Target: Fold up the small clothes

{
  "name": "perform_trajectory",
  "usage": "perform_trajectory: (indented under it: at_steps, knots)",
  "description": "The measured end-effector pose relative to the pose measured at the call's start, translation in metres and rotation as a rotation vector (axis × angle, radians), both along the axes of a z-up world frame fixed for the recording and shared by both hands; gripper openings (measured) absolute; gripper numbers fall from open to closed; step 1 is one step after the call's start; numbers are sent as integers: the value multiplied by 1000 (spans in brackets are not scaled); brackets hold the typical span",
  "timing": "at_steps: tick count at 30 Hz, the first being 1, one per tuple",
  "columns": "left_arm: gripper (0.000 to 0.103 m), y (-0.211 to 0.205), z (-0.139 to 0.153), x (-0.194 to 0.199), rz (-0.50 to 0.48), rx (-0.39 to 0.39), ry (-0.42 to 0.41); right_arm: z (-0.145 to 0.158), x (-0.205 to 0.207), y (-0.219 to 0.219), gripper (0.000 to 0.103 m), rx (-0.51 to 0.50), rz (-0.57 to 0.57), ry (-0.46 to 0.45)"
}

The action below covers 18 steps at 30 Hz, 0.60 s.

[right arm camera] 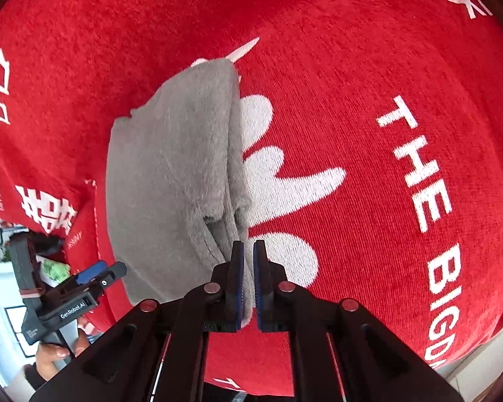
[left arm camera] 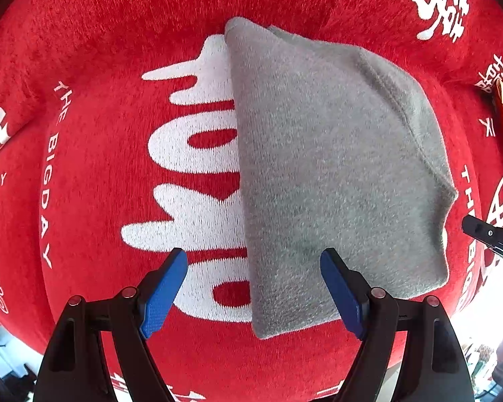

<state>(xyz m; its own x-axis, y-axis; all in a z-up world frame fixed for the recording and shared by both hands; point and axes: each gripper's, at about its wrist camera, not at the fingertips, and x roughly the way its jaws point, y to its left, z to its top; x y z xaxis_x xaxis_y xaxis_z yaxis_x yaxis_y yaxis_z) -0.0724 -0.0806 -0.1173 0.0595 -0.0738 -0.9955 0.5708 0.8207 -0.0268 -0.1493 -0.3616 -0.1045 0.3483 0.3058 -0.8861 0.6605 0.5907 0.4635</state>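
Two tools worked over one small grey garment (left arm camera: 335,174), which lay folded on a red cloth (left arm camera: 100,50) printed with white lettering that covered the counter. The left tool (left arm camera: 253,288) hung straight above it with its blue pads spread wide and holding nothing; the garment's long folded edge ran up between those pads, with most of the fabric lying ahead of and beneath the right-hand pad. Off to that tool's right, the dark tip of the other tool showed just past the garment's far corner. The right tool (right arm camera: 248,261) was nearly clenched, a thin gap between its pads, and a layered corner of the grey garment (right arm camera: 174,174) sat in that gap, so the grip looked slack; the rest of the garment spread ahead and to its left. Further to its left, a hand (right arm camera: 55,351) carried the left tool (right arm camera: 97,276). The chief risk, as I judged it, was the pinched corner dragging as the right tool drew away, pulling the stacked layers apart and undoing the fold. The fuzzy knit might also cling to the ridged pads, and the red cloth could ruck up and shift the garment.
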Motion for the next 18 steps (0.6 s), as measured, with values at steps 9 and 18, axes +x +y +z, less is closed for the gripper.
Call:
perform_trajectory:
  at_steps: [9,18]
  knots:
    - [103,3,3,25,50,-13,-42,-3,10,-14,9,38,-17,-37]
    - [103,-10,-4,46,59,-32,-7,-4,33,-29,79,62,16,-81]
